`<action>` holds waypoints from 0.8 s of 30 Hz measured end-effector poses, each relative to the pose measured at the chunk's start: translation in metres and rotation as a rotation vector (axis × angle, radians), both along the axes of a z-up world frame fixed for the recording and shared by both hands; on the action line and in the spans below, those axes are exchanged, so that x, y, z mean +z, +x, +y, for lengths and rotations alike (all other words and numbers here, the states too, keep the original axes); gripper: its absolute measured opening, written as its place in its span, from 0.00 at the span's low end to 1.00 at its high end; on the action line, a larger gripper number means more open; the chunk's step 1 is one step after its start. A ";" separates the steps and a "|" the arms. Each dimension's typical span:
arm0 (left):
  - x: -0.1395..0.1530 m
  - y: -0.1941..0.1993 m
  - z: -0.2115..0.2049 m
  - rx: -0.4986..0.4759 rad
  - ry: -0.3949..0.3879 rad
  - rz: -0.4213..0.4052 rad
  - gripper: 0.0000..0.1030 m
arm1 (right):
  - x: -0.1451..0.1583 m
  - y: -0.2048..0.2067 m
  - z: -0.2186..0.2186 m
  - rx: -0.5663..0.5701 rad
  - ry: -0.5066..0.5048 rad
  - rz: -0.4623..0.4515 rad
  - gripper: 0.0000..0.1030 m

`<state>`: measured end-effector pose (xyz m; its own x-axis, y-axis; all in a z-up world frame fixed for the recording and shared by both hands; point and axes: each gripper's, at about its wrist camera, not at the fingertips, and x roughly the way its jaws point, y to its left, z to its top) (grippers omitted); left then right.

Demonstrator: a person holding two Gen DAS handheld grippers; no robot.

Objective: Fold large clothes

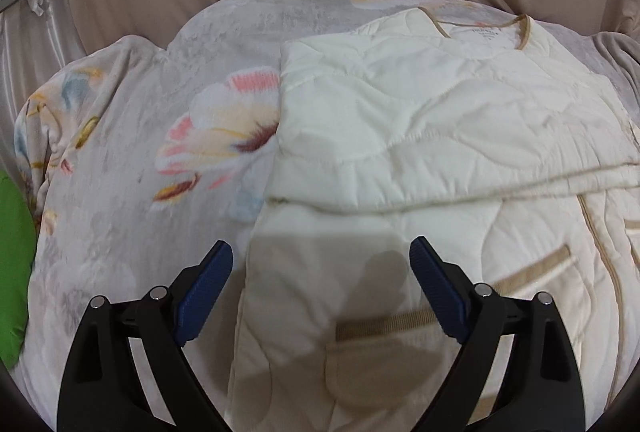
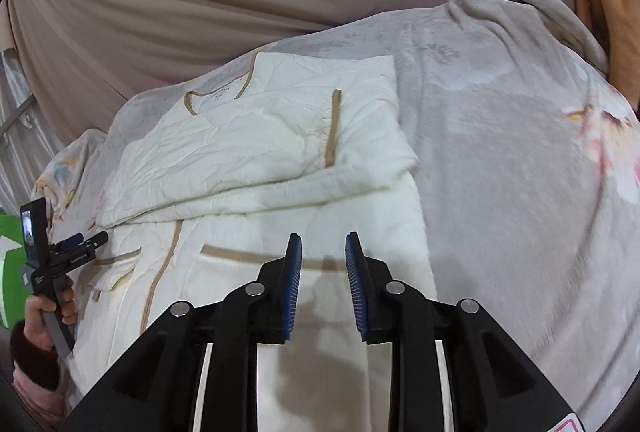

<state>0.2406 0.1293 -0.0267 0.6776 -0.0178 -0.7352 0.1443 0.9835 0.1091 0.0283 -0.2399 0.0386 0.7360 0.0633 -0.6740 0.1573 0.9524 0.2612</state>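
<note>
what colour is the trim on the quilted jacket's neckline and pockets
Tan, on a cream quilted jacket; the trim shows best in the right wrist view.

Lighting is even, soft and moderately bright, falling from above and behind both cameras. Gripper shadows darken the cream jacket [image 1: 400,119] towards 6 o'clock in each view. No glare. Fisheye bowing and black vignetting mark all corners. Slight motion blur softens the floral blanket [image 1: 132,159].

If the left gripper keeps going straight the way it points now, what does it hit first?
Most likely the cream quilted jacket: the open left gripper is empty and aimed down at its lower front, near the tan-trimmed pocket. Exact depth is unclear.
</note>
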 end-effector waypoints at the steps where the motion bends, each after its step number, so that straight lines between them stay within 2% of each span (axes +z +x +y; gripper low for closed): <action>1: -0.001 -0.005 0.002 -0.002 -0.007 0.007 0.85 | -0.001 -0.008 -0.001 -0.004 -0.003 -0.003 0.25; 4: 0.000 -0.015 0.009 -0.009 -0.055 0.035 0.85 | -0.002 -0.017 -0.006 -0.009 -0.003 -0.007 0.31; 6: 0.011 -0.013 0.010 -0.027 -0.104 0.040 0.85 | 0.003 -0.007 -0.010 0.003 0.018 -0.013 0.35; 8: 0.021 -0.009 0.005 -0.037 -0.107 0.014 0.90 | 0.008 0.011 -0.009 0.036 0.053 -0.035 0.46; 9: 0.025 -0.004 -0.001 -0.057 -0.093 -0.003 0.90 | 0.009 0.021 -0.009 0.041 0.065 -0.041 0.54; 10: 0.024 0.001 -0.007 -0.064 -0.067 -0.010 0.90 | 0.010 0.035 -0.007 0.054 0.079 -0.036 0.57; 12: 0.017 0.013 -0.018 -0.066 -0.005 -0.006 0.90 | 0.008 0.065 -0.003 0.069 0.091 -0.012 0.57; 14: 0.006 0.026 -0.022 -0.058 0.045 0.015 0.90 | 0.004 0.096 0.003 0.058 0.058 0.017 0.57; 17: -0.007 0.039 -0.017 0.001 0.117 0.024 0.90 | -0.013 0.136 0.005 -0.004 0.019 0.083 0.57; 18: -0.009 0.041 -0.013 0.017 0.128 0.014 0.90 | -0.022 0.148 0.007 -0.012 0.005 0.126 0.50; 19: -0.009 0.042 -0.008 0.037 0.130 0.001 0.91 | -0.028 0.156 0.011 0.000 0.002 0.158 0.19; 20: -0.007 0.043 -0.004 0.054 0.126 -0.007 0.90 | -0.027 0.158 0.015 0.007 0.001 0.164 0.15; 21: -0.006 0.045 0.001 0.076 0.126 -0.021 0.90 | -0.015 0.153 0.022 0.030 0.009 0.106 0.09; 24: -0.006 0.049 0.012 0.122 0.147 -0.041 0.90 | 0.037 0.118 0.034 0.097 0.035 -0.126 0.06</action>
